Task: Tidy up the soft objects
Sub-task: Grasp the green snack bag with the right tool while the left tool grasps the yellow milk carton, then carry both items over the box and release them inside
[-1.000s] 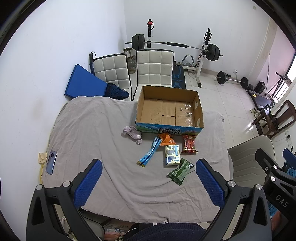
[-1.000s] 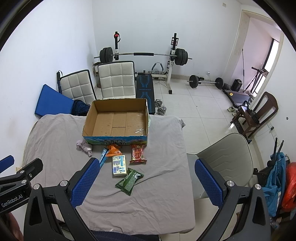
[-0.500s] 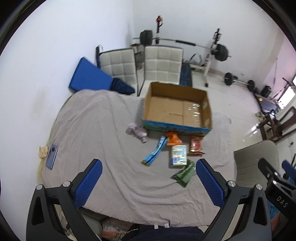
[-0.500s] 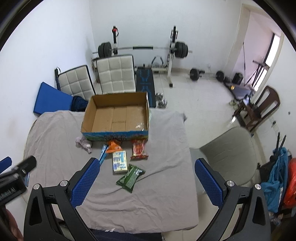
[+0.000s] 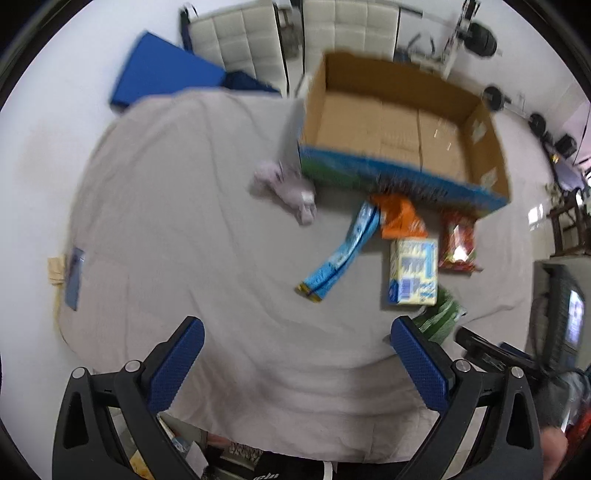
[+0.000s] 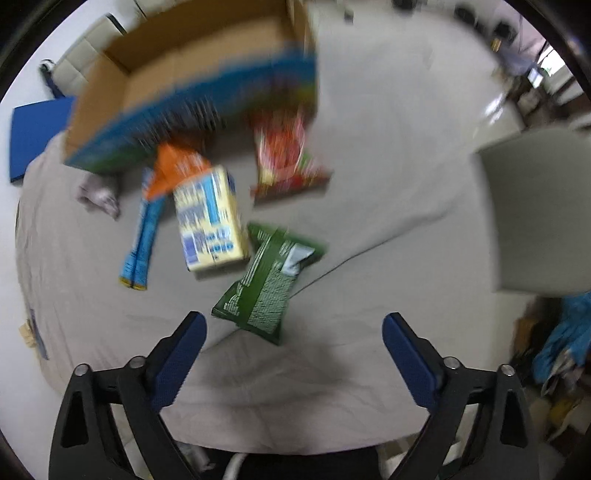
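Observation:
An open, empty cardboard box [image 5: 399, 125] stands at the far side of a grey-covered table [image 5: 177, 206]. In front of it lie a crumpled pale cloth [image 5: 288, 188], a long blue packet [image 5: 343, 254], an orange packet [image 5: 400, 218], a red packet [image 5: 458, 240], a yellow-and-blue carton [image 5: 413, 273] and a green packet [image 6: 266, 280]. My left gripper [image 5: 295, 362] is open and empty above the near table edge. My right gripper [image 6: 293, 354] is open and empty just short of the green packet. Both views are blurred.
A phone [image 5: 74, 277] lies at the table's left edge. A grey chair [image 6: 535, 214] stands at the right. Two white padded chairs [image 5: 347, 26] and a blue mat [image 5: 166, 77] are behind the table. The other gripper [image 5: 495, 354] shows at the lower right.
Both grippers have moved down and forward toward the table, so the packets and box look much larger. The right gripper now hovers close over the green packet. Nothing was picked up.

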{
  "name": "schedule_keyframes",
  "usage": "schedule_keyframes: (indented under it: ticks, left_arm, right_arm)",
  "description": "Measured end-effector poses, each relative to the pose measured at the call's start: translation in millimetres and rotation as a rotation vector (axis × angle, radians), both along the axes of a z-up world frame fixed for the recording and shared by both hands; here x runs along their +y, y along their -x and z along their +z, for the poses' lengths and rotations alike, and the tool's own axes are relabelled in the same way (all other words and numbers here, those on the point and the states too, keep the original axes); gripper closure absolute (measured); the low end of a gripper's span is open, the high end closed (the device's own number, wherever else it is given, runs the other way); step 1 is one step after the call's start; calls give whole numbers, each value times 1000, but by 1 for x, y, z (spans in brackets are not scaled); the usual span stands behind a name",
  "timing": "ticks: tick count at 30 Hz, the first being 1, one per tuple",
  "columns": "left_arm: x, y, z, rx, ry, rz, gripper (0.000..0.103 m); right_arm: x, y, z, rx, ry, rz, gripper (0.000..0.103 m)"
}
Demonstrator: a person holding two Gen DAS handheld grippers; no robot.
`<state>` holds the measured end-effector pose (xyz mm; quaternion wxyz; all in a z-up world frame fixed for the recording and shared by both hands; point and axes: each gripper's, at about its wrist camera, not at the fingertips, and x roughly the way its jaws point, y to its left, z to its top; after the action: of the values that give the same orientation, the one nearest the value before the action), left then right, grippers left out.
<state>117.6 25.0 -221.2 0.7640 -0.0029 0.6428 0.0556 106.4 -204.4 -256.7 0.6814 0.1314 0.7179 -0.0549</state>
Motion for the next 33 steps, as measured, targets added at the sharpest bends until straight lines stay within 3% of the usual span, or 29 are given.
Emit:
schedule_keyframes:
  ticks: [4,7,9,11,15,20,22,23,24,29,33]
  left_arm:
    - [-9,-13,-44,83,51,-2,0]
    - [-20,-24,-64,123,104,-3,0]
    - [-32,-31,-75,140,139,-20,0]
    - [-47,-39,-82,153,170,-48,0]
    - [-84,-58,-107,219,237,-92,0]
    - [-126,-83,-154,306,210,-125,0]
    - [-137,-86,-170,332,173,-143,12]
    - [-140,-86,-176,338,157,-151,31]
    - [-141,-85,-180,341,138,-155,41]
    - [-137,-58,-171,298,95,-171,42]
    - [-132,-37,-179,300,75,-155,41]
  right_arm:
    - [5,-5,-72,99,-82,-46,13]
    - [8,-6,-97,111,-130,-58,32]
    - [9,-5,-108,110,-165,-55,53]
    - [4,-3,-111,109,-127,-37,56]
    - [-27,4,-104,110,-58,-2,57]
    - [-75,6,-116,133,-11,9,55]
    - [-85,6,-124,132,-21,4,45]
    - [-89,8,-128,141,-24,-2,38]
    - [-94,10,-130,139,-30,-22,35]
    - [-111,3,-125,140,-56,-78,35]
    - [-107,4,-147,190,-48,-92,37]
